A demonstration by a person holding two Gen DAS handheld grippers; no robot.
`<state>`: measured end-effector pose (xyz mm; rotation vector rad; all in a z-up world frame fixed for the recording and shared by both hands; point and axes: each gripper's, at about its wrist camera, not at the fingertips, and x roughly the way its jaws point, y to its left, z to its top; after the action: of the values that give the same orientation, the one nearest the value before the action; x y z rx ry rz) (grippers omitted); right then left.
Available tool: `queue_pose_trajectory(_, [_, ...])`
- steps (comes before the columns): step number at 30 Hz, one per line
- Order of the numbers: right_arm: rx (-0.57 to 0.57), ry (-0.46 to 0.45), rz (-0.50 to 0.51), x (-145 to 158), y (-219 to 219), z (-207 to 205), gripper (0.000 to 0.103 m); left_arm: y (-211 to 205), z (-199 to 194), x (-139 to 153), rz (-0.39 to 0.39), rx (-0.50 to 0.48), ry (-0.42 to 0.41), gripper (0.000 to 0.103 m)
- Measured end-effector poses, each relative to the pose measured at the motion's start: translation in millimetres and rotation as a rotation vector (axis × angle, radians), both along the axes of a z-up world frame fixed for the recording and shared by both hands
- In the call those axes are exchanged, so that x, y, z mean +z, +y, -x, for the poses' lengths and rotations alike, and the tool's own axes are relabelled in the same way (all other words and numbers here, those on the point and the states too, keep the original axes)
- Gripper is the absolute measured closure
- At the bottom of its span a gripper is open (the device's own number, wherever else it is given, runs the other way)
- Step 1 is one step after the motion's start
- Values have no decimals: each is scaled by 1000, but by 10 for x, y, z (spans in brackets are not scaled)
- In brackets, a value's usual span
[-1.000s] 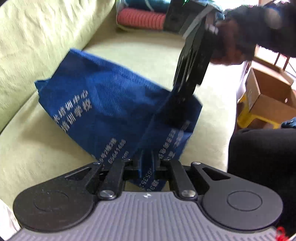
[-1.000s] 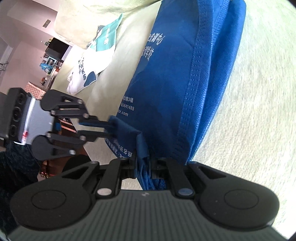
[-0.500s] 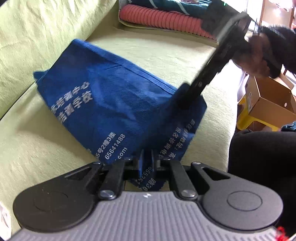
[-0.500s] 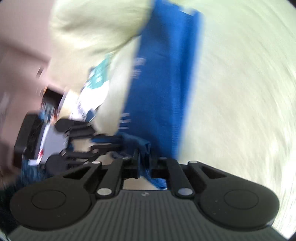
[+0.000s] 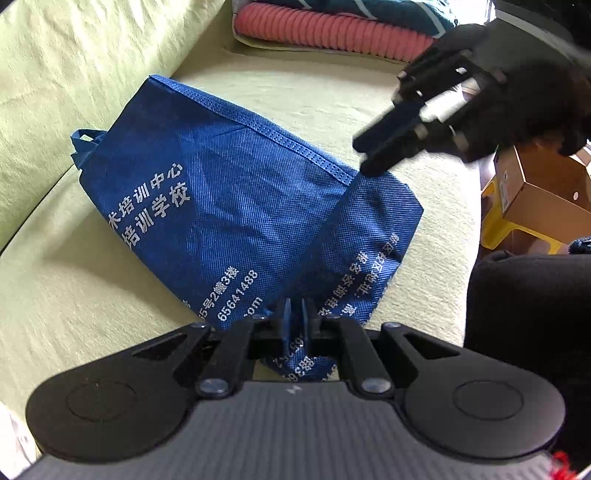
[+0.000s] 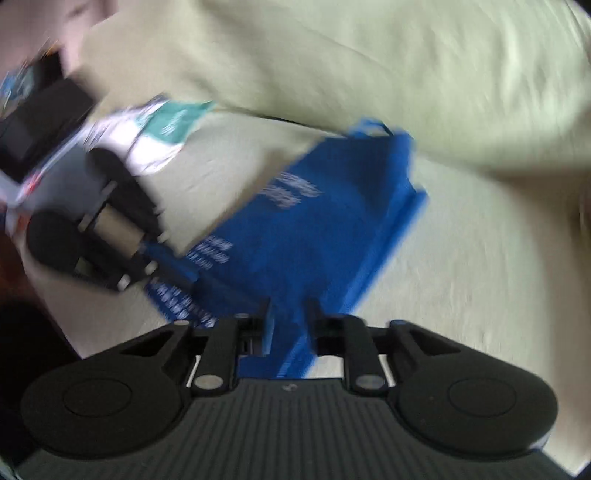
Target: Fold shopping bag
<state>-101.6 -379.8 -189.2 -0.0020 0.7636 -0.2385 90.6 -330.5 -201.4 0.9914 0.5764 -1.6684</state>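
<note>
A blue shopping bag with white print lies on the pale green sofa seat, its handles at the far left. My left gripper is shut on the bag's near edge. A fold of the bag runs taut from there up to my right gripper, held by a gloved hand at the upper right. In the blurred right wrist view the bag spreads ahead. The right gripper has blue fabric pinched between its jaws, which are opening slightly. The left gripper grips the bag's corner at the left.
Folded red ribbed and teal textiles lie at the back of the seat. A cardboard box on a yellow stool stands off the right edge. A person's dark leg is at the right. A white and teal bag lies further along the sofa.
The right gripper has swung from standing upright over the bag's near right part to up and right, rolling as it went and drawing the fold taut. The left gripper stayed put.
</note>
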Motion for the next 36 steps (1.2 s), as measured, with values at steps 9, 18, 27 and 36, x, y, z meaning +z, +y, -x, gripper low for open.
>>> queue_pose_trajectory(9, [-53,89,25,-265,25,-203,100,314,53,140,117,-31,-122,98])
queue_pose_trajectory(18, [-102,65,2,-269,26,-197,100,368,-10,-2,96,-80,-124,99])
queue_pose_trajectory(27, [-153,28,-66,-345,-42,-136,101,334,-64,103,96,-66,-112,103])
queue_pose_trajectory(36, [-166,0,-51,-346,35,-53,101,252,-26,-45,129,4,-114,103])
